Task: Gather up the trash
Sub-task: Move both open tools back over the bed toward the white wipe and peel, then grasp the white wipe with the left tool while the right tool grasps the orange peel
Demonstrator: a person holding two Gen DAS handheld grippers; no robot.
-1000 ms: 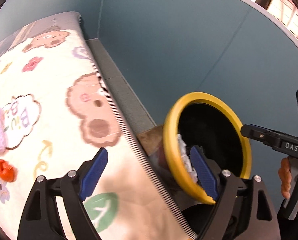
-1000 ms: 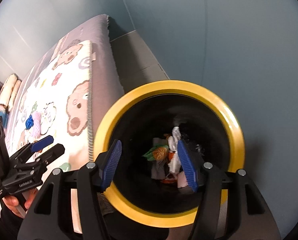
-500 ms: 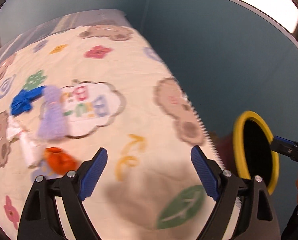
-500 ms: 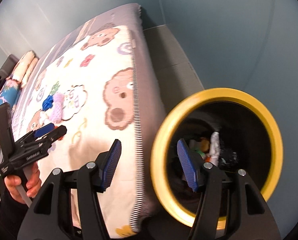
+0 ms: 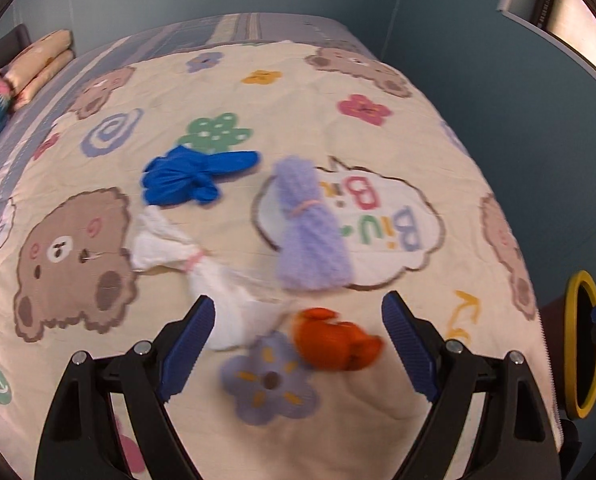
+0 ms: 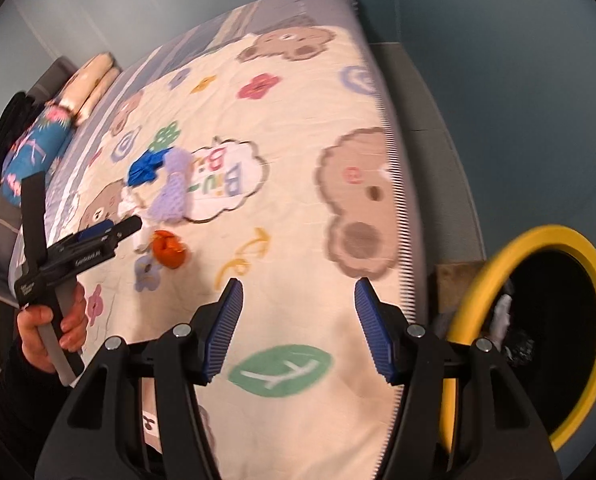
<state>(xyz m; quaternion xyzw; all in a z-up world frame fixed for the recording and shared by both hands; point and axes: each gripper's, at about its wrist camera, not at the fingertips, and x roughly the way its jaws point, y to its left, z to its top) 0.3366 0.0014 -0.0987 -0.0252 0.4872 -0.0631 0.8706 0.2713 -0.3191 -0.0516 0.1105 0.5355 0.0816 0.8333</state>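
Observation:
Several bits of trash lie on the patterned blanket [image 5: 378,60]: an orange wad [image 5: 334,338], a white tied bundle [image 5: 202,272], a purple knitted roll [image 5: 310,228] and a blue glove-like wad [image 5: 190,178]. My left gripper [image 5: 298,336] hovers open just above the orange wad and the white bundle, nothing between its fingers. The same gripper shows in the right wrist view as the left gripper [image 6: 110,232], held by a hand. My right gripper [image 6: 298,328] is open and empty over the blanket's near edge. The yellow-rimmed black bin [image 6: 546,320] stands beside the bed at right, with trash inside.
Folded pillows [image 5: 38,64] and a blue floral cushion [image 6: 34,152] sit at the head of the bed. A blue-grey wall [image 5: 498,120] runs along the far side. The bin [image 5: 584,344] stands off the bed's right edge.
Both grippers swung away from the bin and over the bed. The left one now sits above the trash pile; the bin has slid to the right edge of both views.

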